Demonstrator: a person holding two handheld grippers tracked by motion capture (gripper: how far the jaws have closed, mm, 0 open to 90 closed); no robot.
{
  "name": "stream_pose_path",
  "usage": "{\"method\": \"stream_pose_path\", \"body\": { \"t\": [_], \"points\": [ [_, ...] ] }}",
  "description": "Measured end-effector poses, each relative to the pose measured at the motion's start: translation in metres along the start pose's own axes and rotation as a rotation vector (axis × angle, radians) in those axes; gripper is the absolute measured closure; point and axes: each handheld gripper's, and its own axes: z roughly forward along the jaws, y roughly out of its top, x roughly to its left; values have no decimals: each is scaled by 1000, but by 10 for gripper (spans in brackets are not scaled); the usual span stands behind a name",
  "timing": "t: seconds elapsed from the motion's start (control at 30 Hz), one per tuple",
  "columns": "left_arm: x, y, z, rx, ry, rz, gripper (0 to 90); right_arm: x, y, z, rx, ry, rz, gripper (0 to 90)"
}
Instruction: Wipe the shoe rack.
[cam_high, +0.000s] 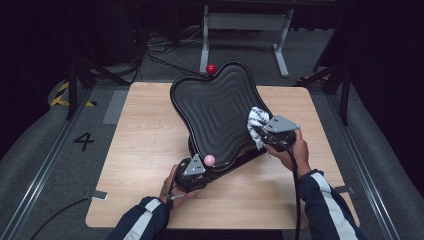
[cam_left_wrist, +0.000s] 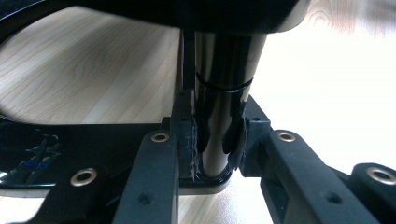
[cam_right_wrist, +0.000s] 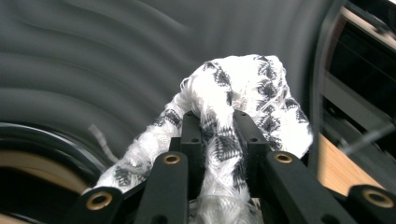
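1. A dark studio with grey carpet, loose cables and a white metal stand frame surrounds a pale wood-grain table (cam_high: 150, 140). The numeral 4 is marked on the floor to its left.

2. At the left, the left gripper (cam_high: 192, 169) sits at the near lower edge of the board's base. In the left gripper view its jaws are clamped on a glossy black post (cam_left_wrist: 219, 107) that rises from the base. I judge this grip is there to keep the tilted piece from shifting while it is wiped.

3. In the middle, a black wavy-edged board (cam_high: 215, 112) leans up from the table on that stand. Its face is matte and moulded in concentric ripples, and its rim is shiny. A pink ball (cam_high: 209, 160) sits at its low end and a red ball (cam_high: 211, 68) at its top edge.

4. At the right, the right gripper (cam_high: 267, 131) has its jaws pinched on a white cloth with black print (cam_right_wrist: 243, 107), soft and frayed at the edges. The cloth is bunched against the board's right side, probably so the fabric, not the hard jaws, rubs the ribbed surface.
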Motion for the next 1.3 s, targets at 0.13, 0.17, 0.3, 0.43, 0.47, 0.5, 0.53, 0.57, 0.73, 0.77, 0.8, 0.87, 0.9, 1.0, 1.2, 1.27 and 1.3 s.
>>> {"method": "stream_pose_path", "body": {
  "t": [0.13,0.17,0.3,0.43,0.47,0.5,0.53,0.57,0.73,0.77,0.8,0.87,0.9,1.0,1.2,1.27,1.3],
  "points": [
    [1,0,1,-3,-2,8,734,-12,-8,-2,20,-30,49,772],
    [1,1,1,2,-7,8,734,-14,-9,-2,15,-23,58,772],
    [1,1,2,0,-8,11,734,-13,-7,-1,20,-26,72,776],
    [-1,1,1,6,2,6,734,-8,-3,2,7,5,73,777],
    [-1,1,2,1,5,12,733,-5,-1,3,1,15,63,777],
    [-1,1,1,5,3,14,733,-1,1,3,1,24,58,777],
    [-1,0,1,2,1,9,733,3,4,4,1,36,44,777],
    [-1,0,2,0,1,12,734,6,6,4,-3,46,35,777],
    [0,1,2,5,0,18,734,27,21,8,-31,109,-34,775],
    [0,1,2,3,-6,10,734,31,23,8,-35,119,-45,775],
    [0,1,2,3,-6,10,734,36,27,9,-42,138,-59,774],
    [0,1,2,4,-2,16,734,43,34,10,-50,166,-77,774],
    [0,1,2,4,-5,11,734,46,36,11,-54,176,-84,775],
    [0,1,2,4,-2,11,734,59,47,13,-64,226,-115,775],
    [-2,1,3,6,8,12,733,84,62,16,-96,342,-167,773],
    [-2,1,3,6,2,6,733,93,66,16,-108,410,-189,770],
    [-2,1,2,10,8,13,733,96,67,17,-110,427,-199,770]
  ]
}}
